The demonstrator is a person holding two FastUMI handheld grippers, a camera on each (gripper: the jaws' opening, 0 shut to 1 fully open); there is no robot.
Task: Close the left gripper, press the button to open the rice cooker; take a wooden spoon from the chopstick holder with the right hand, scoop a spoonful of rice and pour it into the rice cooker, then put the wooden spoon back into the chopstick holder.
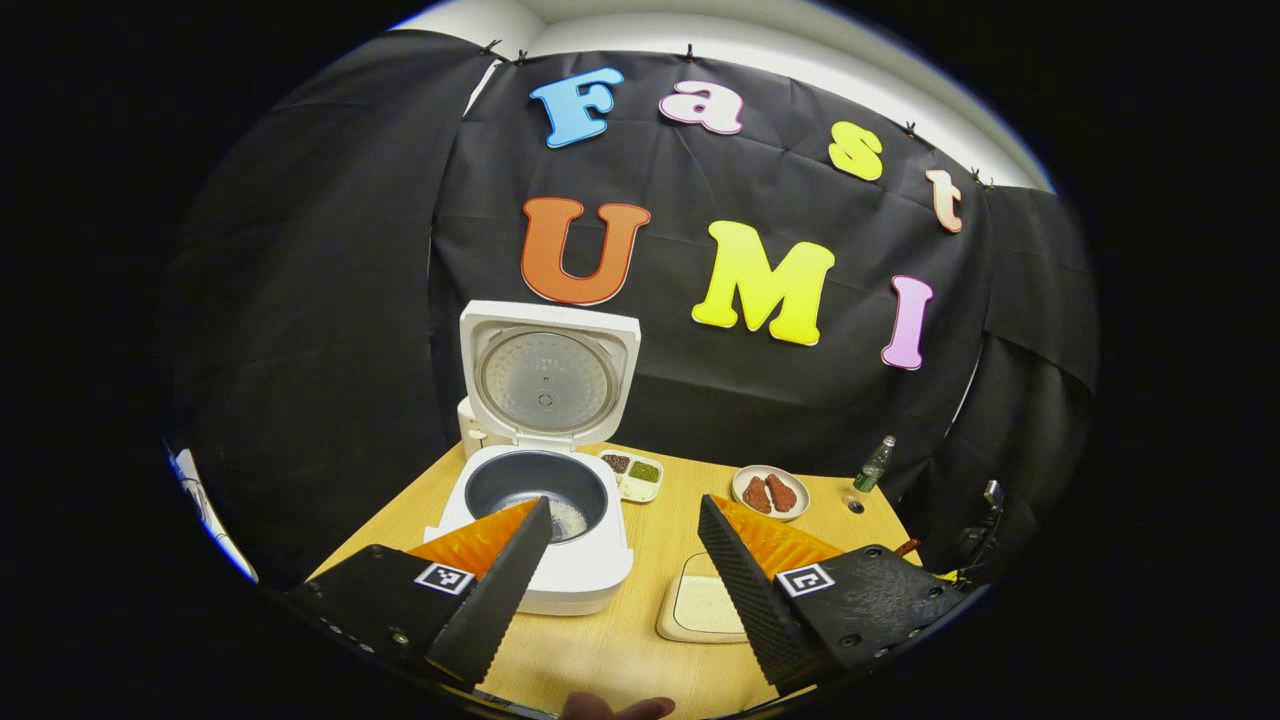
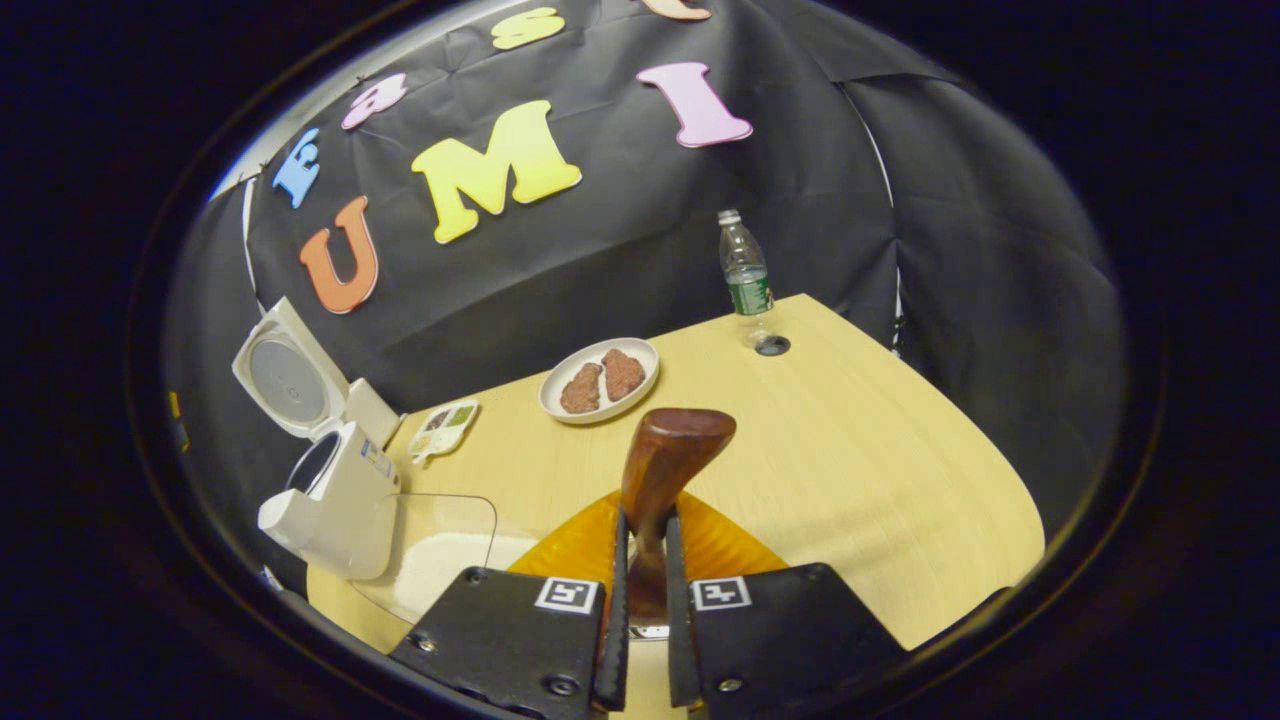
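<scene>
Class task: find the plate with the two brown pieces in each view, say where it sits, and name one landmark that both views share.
Left gripper view: the plate is right of centre, at the table's far edge, near the bottle.
Right gripper view: the plate is just left of centre, beyond the wooden spoon.
Shared landmark: the open rice cooker, left of the plate in both.
</scene>
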